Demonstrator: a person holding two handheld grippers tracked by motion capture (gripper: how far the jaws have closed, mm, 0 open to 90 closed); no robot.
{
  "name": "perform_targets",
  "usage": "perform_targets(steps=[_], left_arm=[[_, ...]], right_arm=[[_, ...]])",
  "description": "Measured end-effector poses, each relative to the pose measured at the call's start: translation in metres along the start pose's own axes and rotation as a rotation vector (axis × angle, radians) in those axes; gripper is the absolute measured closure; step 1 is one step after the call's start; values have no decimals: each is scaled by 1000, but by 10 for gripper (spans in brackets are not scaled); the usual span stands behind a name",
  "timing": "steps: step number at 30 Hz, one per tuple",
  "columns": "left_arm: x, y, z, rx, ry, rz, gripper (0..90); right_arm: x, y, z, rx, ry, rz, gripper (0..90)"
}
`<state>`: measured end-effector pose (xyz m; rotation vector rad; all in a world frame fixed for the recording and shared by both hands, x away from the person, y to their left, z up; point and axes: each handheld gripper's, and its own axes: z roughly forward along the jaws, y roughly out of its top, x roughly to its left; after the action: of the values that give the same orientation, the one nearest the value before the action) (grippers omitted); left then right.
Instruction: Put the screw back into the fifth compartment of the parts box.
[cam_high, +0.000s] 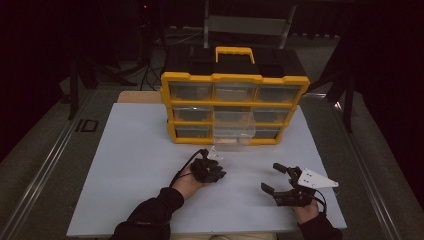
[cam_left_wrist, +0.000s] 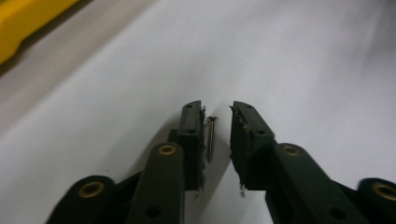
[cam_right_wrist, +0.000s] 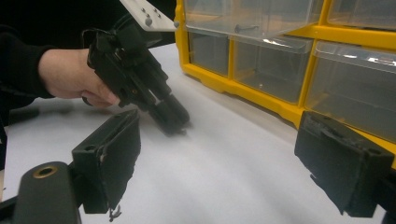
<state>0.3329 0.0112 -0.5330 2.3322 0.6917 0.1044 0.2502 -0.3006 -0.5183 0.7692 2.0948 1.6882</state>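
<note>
Flanking screw, left tool on board

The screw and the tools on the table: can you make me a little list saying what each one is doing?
screw: lies flat on the white table, between the left tool's jaws, close to one pad
left tool: points down at the table, jaws not pressing on the screw
right tool: jaws wide apart, nothing between them
yellow drawer box: stands behind the tools
bottom middle drawer: pulled out
</note>
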Motion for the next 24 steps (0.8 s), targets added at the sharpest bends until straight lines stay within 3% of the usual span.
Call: perform_targets(steps=[9,24], left_arm=[[1,0,2,-4,5,-17,874],[-3,2,-9,0,-6,-18,886]], right_arm=[[0,0,0,1,1,1,144],[0,0,0,-1,-1,2,143]])
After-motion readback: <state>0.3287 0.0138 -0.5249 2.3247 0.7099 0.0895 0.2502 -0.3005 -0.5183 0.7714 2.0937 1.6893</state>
